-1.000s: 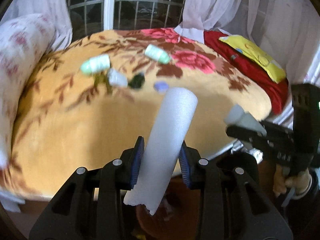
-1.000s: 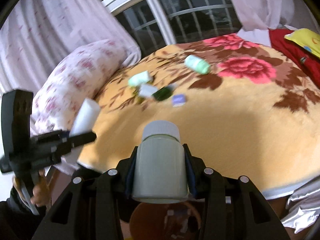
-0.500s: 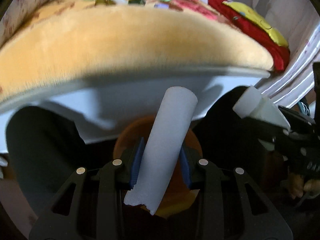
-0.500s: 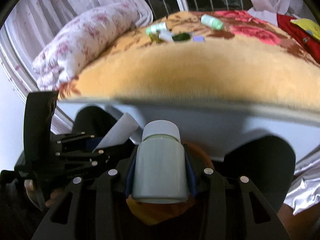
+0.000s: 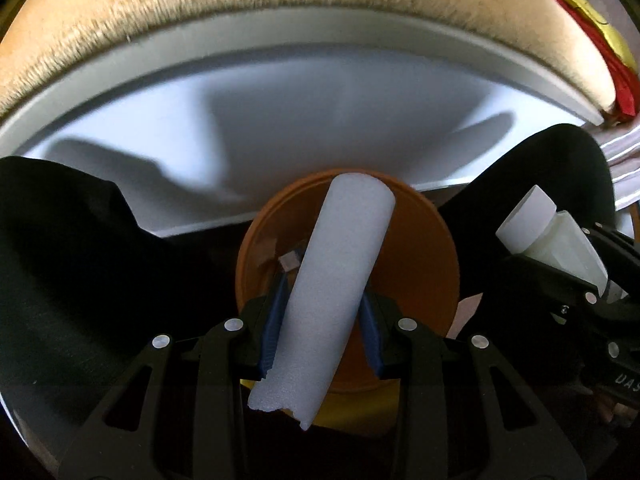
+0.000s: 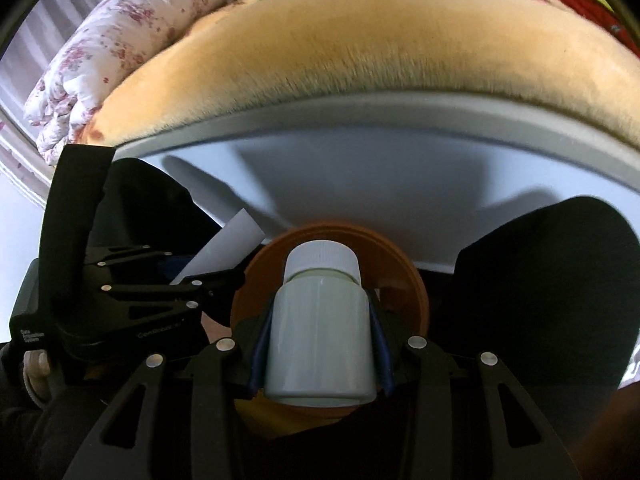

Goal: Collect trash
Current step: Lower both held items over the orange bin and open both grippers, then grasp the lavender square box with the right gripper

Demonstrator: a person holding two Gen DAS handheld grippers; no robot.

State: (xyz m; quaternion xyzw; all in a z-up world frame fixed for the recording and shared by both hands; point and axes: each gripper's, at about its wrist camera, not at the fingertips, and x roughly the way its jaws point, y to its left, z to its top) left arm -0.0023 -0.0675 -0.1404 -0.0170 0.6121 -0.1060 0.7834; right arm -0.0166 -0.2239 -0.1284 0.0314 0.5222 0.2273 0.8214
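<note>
Over the orange bin (image 5: 420, 280) now, both hands dropped from bed height: left gripper (image 5: 322, 320) pinching the foam tube (image 5: 336, 280), right gripper (image 6: 320, 344) clamping the bottle (image 6: 320, 344), ready to dump.

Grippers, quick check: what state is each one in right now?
Left gripper: shut on the white foam tube, above the orange bin.
Right gripper: shut on the white-capped bottle, over the same bin.
</note>
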